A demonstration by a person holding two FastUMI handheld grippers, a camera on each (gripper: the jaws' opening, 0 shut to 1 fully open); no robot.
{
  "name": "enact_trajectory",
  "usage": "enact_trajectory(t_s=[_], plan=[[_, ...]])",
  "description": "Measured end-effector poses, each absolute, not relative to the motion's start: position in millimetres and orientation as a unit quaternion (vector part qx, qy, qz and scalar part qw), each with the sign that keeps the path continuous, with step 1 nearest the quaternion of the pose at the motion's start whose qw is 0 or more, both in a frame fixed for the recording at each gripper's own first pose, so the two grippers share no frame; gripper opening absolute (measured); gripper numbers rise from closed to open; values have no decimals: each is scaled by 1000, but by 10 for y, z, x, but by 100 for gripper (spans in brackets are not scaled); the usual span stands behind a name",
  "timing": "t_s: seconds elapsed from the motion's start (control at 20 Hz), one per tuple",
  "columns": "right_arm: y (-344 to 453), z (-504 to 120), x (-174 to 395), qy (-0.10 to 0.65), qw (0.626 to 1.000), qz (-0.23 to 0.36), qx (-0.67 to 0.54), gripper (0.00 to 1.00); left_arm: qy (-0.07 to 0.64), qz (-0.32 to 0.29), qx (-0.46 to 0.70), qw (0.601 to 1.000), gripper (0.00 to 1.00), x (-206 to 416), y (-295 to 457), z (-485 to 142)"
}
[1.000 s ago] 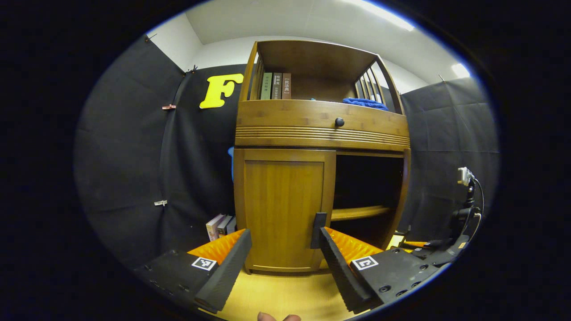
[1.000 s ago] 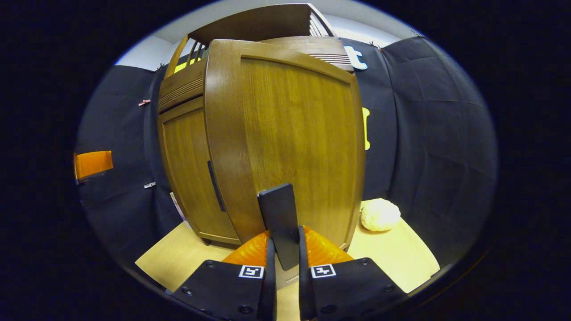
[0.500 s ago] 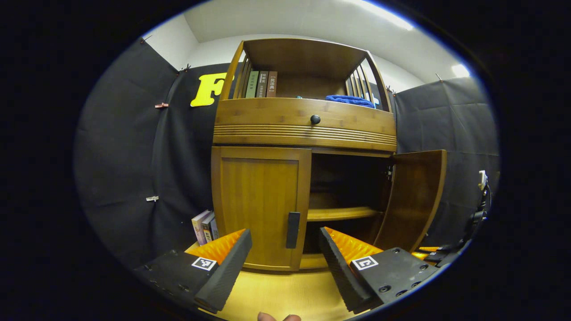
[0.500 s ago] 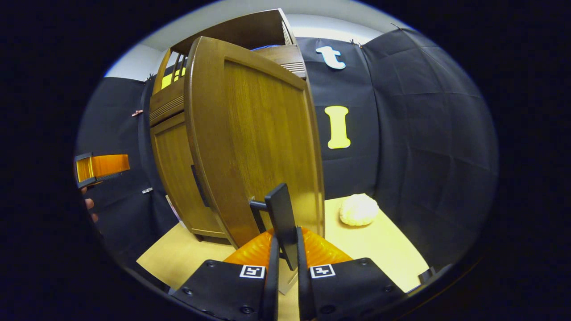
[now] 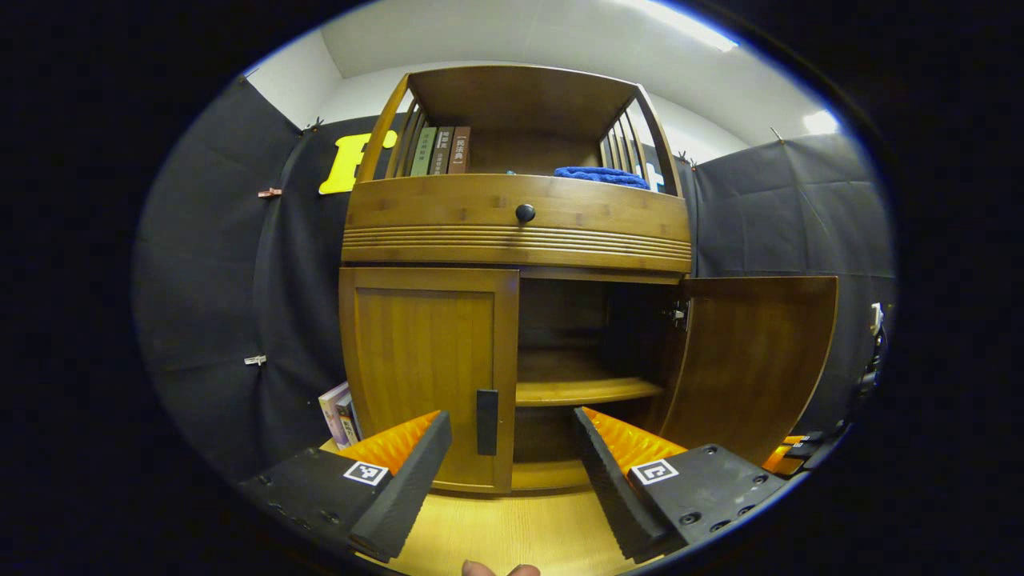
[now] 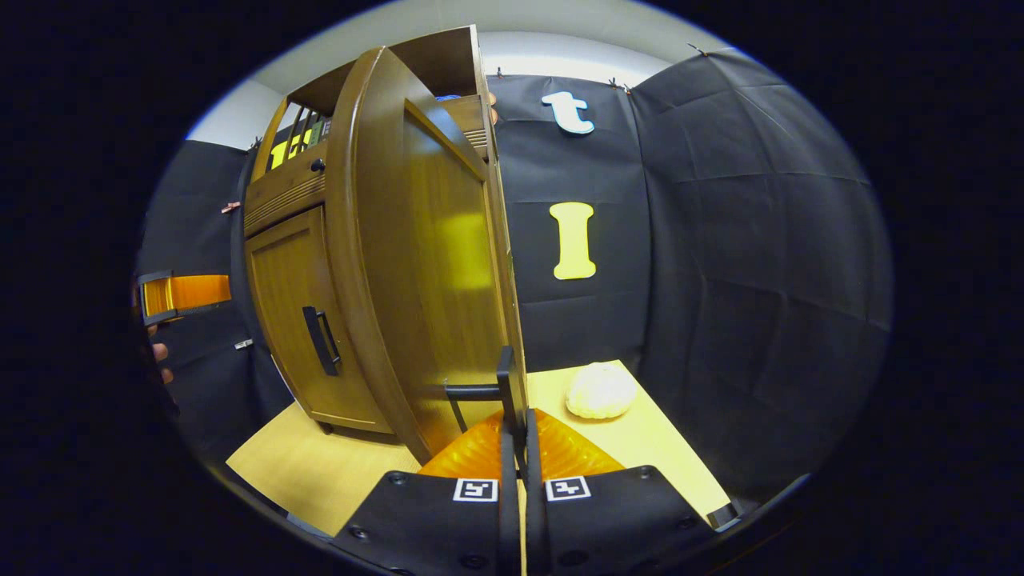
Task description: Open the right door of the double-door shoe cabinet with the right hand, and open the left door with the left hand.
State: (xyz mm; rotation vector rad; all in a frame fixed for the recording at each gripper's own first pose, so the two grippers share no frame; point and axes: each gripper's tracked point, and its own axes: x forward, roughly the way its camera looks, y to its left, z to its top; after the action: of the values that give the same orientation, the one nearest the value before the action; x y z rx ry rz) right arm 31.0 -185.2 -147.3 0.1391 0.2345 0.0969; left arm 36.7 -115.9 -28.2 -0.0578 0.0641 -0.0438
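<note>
One door open | my right gripper [image 6: 518, 448] clamps right handle [image 6: 506, 384] | left gripper [image 5: 512, 472] gapes empty | next: left handle [image 5: 486, 422] at 12 o'clock

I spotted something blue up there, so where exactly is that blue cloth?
In the left gripper view, the blue cloth lies on the cabinet's open top shelf, toward its right end, above the drawer knob and right of the books.

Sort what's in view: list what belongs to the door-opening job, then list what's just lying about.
Job: right door, swung open; its handle, clamped in the right gripper; left door, closed; its handle; open left gripper.

Lying about: books on top shelf; blue cloth; drawer knob; books beside cabinet; white lump.
</note>
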Motion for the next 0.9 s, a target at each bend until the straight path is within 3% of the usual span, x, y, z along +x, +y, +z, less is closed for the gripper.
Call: enact_trajectory(t_s=[0.05, 0.1, 0.15, 0.9], plan=[[-1859, -1467, 320, 116, 989, 56, 66, 7, 33, -24, -29, 999, 94, 391, -1184, -293], [-1888, -1464, 323, 118, 989, 63, 61, 16, 34, -25, -30, 999, 94, 418, -1211, -299], [-1926, -1464, 323, 119, 989, 66, 58, 7, 35, -27, -31, 999, 94, 432, -1224, -318], [-2345, -1350, 118, 109, 992, 43, 42, 9, 46, -34, -23, 998, 95, 803, -1320, -484]])
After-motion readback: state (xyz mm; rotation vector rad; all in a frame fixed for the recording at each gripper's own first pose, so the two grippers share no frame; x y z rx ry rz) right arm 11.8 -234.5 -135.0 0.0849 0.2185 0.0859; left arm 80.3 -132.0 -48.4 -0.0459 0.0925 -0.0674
